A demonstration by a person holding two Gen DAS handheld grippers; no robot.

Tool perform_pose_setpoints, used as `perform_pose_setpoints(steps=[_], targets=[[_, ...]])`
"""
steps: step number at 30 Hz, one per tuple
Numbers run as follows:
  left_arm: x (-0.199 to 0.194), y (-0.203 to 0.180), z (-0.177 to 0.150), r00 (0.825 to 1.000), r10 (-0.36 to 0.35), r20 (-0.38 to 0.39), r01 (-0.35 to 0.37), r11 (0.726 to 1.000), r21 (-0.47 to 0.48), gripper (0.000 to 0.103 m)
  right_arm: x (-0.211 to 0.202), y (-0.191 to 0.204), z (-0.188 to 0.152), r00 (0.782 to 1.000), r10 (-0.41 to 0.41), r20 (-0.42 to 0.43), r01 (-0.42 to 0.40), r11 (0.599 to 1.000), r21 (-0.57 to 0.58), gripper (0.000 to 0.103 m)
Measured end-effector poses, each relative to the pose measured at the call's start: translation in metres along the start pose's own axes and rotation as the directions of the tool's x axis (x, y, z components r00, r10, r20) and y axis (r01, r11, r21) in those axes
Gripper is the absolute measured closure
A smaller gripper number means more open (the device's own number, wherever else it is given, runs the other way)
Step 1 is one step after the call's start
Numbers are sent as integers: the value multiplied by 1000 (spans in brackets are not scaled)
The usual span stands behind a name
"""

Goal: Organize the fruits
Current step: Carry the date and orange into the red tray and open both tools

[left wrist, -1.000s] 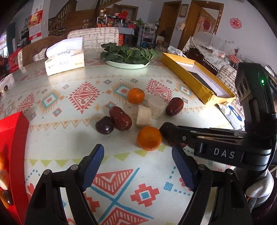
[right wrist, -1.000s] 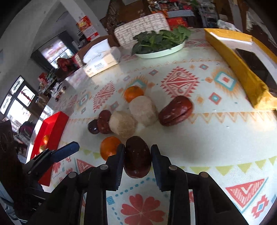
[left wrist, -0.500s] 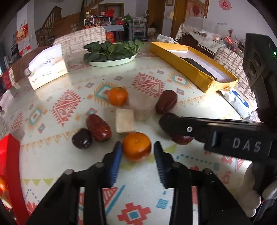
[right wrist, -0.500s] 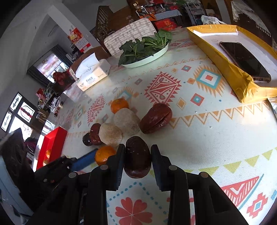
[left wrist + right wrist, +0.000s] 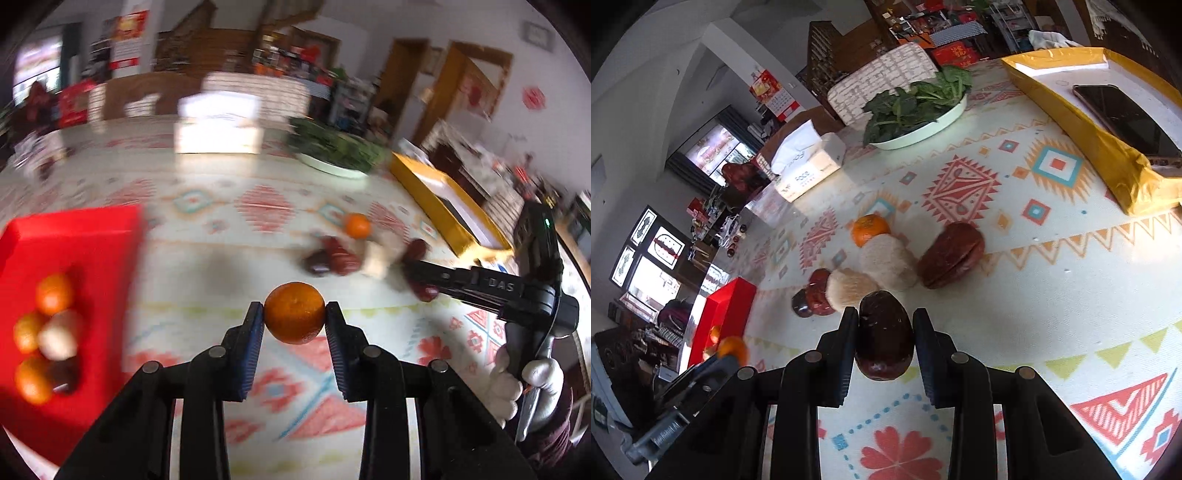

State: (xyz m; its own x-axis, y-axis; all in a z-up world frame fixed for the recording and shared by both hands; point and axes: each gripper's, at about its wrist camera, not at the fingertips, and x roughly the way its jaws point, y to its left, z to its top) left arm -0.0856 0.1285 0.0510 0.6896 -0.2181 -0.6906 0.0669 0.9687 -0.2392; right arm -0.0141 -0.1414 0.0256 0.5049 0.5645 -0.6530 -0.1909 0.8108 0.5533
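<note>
**Fruit sorting: both grippers loaded**

Left wrist view, left to right (background motion-blurred):
- Red tray point(image 5: 74, 236), left edge of frame. Contents: three oranges point(image 5: 54, 293), one pale round fruit point(image 5: 61, 338), one dark fruit partly hidden beneath them.
- Left gripper point(image 5: 294, 317), lower centre. Blue-padded fingers pinch a held orange point(image 5: 294, 312) from both sides, raised off the patterned tablecloth point(image 5: 207, 269).
- Loose fruit cluster, right of centre: dark red dates point(image 5: 338, 258), a pale piece, and a small table orange point(image 5: 357, 226) behind them.
- Right gripper body, marked DAS, far right, gripped by a white-gloved hand point(image 5: 532, 384).
- Upper band: tissue box point(image 5: 218, 129), plate of greens point(image 5: 336, 155), yellow box point(image 5: 439, 199).

Right wrist view, left to right:
- Red tray point(image 5: 726, 314), lower left, on the table edge; the left gripper's orange shows just in front of it.
- Date pair point(image 5: 814, 291), touching one of two pale fuzzy fruits point(image 5: 886, 260) at centre; the table orange point(image 5: 868, 229) sits just behind them.
- Right gripper point(image 5: 884, 334), lower centre. Fingers clamp a dark brown date point(image 5: 884, 334), upright between the pads.
- Large brown date point(image 5: 951, 254), lying just right of the pale fruits.
- Yellow box point(image 5: 1108, 155), upper right, with a phone point(image 5: 1126, 118) lying inside.
</note>
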Motion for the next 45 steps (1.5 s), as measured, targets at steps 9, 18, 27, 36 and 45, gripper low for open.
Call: perform_pose_setpoints(steps=[9,18,27,36,45], targets=[[-74,114,-19,977,194,86,-170,959,-226,70,6,70,-12,993,102,-57,-105,992,-68,69],[-84,176,-31,964,256,66,-219,914,-341,70,56,185,-33,964,174,-201,-218,949,-227,69],[-61,212,-12,965,264,4,-245,902,-356,70,117,261,-77,924,158,-348,-282,898,-339,69],[-66,223,-11,970,241,37,-205,890,-407,46,143,283,-106,905,110,-411,-292,863,-413,68],[-94,224,-15,963,252,91,-181,862,-474,36,134,287,-111,927,81,-365,-260,840,-476,64]])
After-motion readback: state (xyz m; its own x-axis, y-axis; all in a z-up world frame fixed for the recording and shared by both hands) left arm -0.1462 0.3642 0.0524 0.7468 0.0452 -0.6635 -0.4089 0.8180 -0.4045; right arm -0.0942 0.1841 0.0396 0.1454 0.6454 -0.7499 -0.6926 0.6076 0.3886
